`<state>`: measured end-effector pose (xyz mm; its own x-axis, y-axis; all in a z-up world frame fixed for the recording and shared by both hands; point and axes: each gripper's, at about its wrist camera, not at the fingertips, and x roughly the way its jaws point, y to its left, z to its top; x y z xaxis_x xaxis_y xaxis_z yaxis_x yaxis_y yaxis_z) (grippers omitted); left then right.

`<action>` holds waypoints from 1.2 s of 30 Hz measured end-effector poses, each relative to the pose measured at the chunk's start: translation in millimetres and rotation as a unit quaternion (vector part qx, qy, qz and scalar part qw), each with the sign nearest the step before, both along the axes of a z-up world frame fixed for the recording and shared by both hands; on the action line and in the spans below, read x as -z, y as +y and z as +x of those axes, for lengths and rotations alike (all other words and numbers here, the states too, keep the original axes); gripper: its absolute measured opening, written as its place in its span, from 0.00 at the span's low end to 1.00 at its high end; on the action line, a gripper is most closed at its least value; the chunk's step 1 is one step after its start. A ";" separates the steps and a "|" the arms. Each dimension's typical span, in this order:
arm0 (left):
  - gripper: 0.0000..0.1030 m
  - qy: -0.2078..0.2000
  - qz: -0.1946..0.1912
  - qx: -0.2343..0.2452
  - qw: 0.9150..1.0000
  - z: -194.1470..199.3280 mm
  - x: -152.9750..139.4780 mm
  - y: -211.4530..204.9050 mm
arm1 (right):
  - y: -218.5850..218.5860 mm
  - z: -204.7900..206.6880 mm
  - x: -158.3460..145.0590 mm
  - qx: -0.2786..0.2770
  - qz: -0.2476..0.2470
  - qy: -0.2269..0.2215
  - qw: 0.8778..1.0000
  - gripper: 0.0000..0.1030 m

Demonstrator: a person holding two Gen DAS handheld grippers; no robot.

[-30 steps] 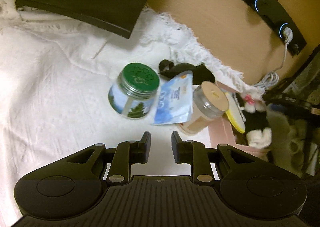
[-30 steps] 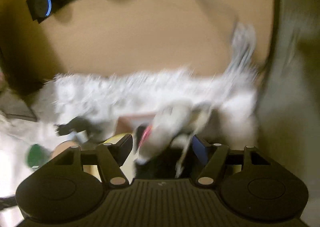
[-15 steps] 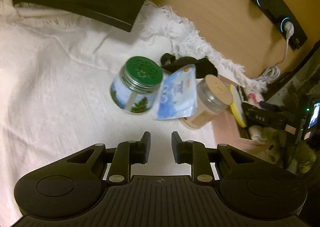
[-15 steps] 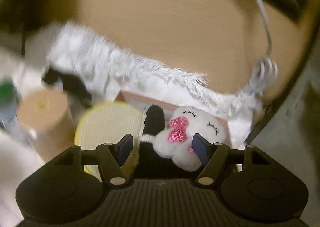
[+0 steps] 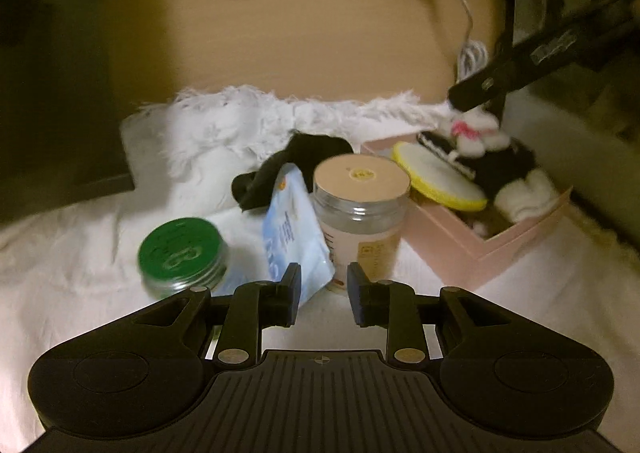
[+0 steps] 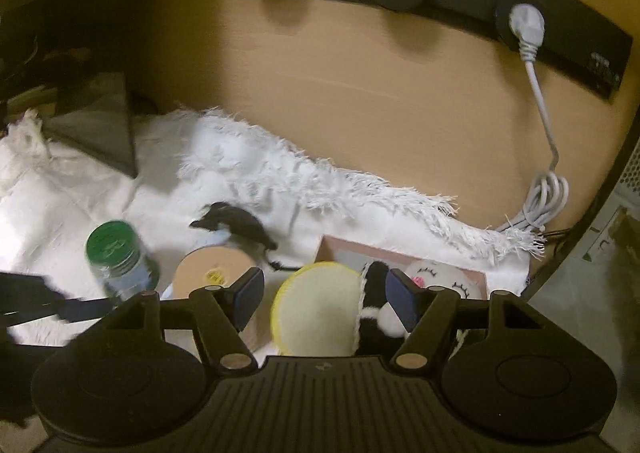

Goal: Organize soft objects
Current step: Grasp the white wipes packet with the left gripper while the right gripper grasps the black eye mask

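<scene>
We judge the sorting partly done: the pink box (image 5: 480, 249) at the right edge of the white cloth (image 5: 72, 253) already holds 2 soft things, a yellow round pad (image 5: 440, 177) and a black-and-white plush toy (image 5: 500, 165) lying against it. Outside it we see a black fabric piece (image 5: 296, 161) behind the tan-lidded jar (image 5: 360, 205), a blue pouch (image 5: 296, 237) leaning on that jar, and a green-lidded jar (image 5: 180, 253). Our left gripper (image 5: 323, 293) is opening just short of the pouch with nothing between its jaws, and our right gripper (image 6: 324, 293) hangs spread and empty above the box, so the fabric and perhaps the pouch remain.
</scene>
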<state>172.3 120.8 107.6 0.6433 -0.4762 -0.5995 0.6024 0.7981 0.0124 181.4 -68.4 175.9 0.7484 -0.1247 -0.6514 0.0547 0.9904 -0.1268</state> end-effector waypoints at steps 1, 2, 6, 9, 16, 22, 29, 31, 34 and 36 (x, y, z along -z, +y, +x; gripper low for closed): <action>0.29 -0.007 0.010 0.004 1.000 1.1 4.8 -7.6 | 2.3 -4.4 0.3 0.000 -0.003 0.004 1.000 0.66; 0.29 -0.011 0.019 0.002 1.000 3.7 9.4 -14.7 | 4.3 -8.0 -0.8 0.000 -0.005 0.008 1.000 0.66; 0.36 0.007 0.033 -0.021 0.999 28.7 26.6 -30.0 | 3.6 -19.9 3.3 0.013 -0.005 0.028 1.000 0.66; 0.35 0.013 0.041 -0.024 0.999 43.2 38.7 -38.6 | -1.8 -26.4 9.6 0.030 -0.001 0.042 0.999 0.66; 0.32 -0.024 0.034 -0.038 0.998 60.0 56.6 -46.3 | 9.1 -17.0 4.9 0.017 0.004 0.070 0.997 0.66; 0.20 -0.017 -0.019 -0.060 0.998 58.3 48.1 -18.6 | 34.4 46.3 -10.1 -0.035 0.061 0.074 0.995 0.69; 0.17 0.029 -0.072 -0.089 0.993 56.0 36.8 21.2 | 65.0 163.4 49.7 -0.068 0.060 0.182 0.979 0.80; 0.18 0.036 -0.075 -0.091 0.992 55.7 36.9 23.9 | 66.7 184.6 63.9 -0.063 0.102 0.212 0.970 0.82; 0.19 0.051 -0.087 -0.095 0.990 59.4 37.7 25.9 | 65.8 201.1 67.0 -0.037 0.152 0.216 0.964 0.82; 0.19 0.055 -0.090 -0.099 0.989 60.0 39.0 24.2 | 61.4 202.6 60.8 -0.006 0.186 0.204 0.961 0.82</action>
<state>232.2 144.9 68.6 0.6704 -0.4522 -0.5882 0.4234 0.8842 -0.1973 384.0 -7.0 115.1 0.4206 0.1815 -0.8889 0.0638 0.9714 0.2286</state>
